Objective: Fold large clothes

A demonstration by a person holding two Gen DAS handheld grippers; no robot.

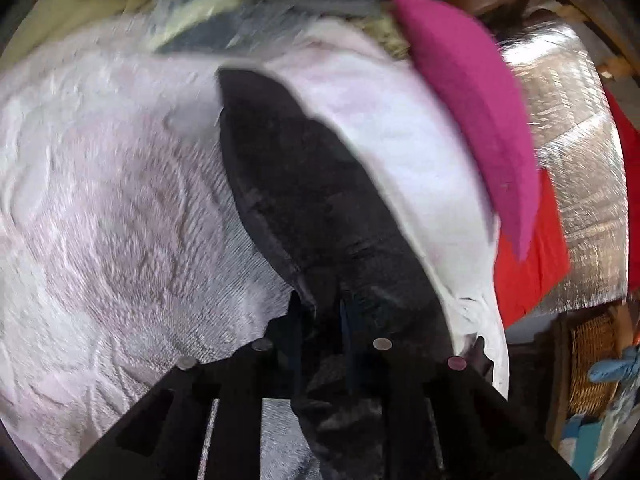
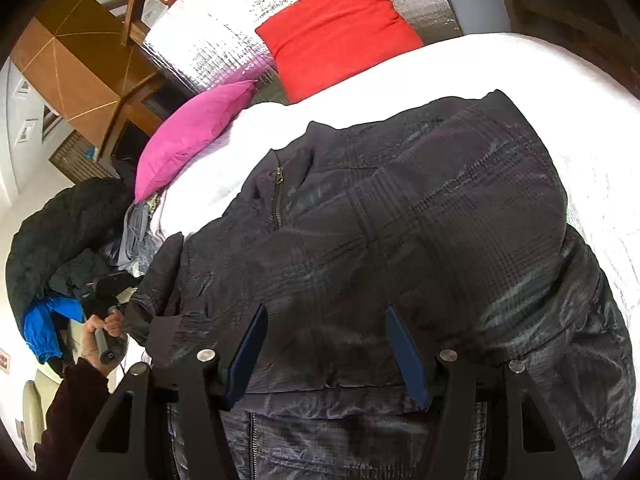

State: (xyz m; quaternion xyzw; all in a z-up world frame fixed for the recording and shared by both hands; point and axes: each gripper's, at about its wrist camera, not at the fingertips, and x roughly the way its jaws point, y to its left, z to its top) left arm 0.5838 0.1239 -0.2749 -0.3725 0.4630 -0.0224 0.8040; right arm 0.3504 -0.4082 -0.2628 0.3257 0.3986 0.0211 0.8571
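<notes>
A dark quilted jacket (image 2: 400, 220) with a front zip lies spread on a white bedcover (image 2: 520, 64). My right gripper (image 2: 326, 320) hovers over its near hem, open, with the fabric lying under and between the blue fingers (image 2: 250, 344) but not pinched. In the left wrist view one long sleeve (image 1: 304, 184) runs away across the bedcover (image 1: 120, 200). My left gripper (image 1: 320, 312) is shut on that sleeve's near end. The right wrist view shows a hand (image 2: 98, 332) holding the left gripper at the cuff, far left.
A pink pillow (image 2: 192, 136) and a red pillow (image 2: 340, 28) lie at the head of the bed on a silver foil mat (image 2: 224, 44). A heap of dark and blue clothes (image 2: 60, 232) sits to the left. A wicker basket (image 1: 588, 360) stands beside the bed.
</notes>
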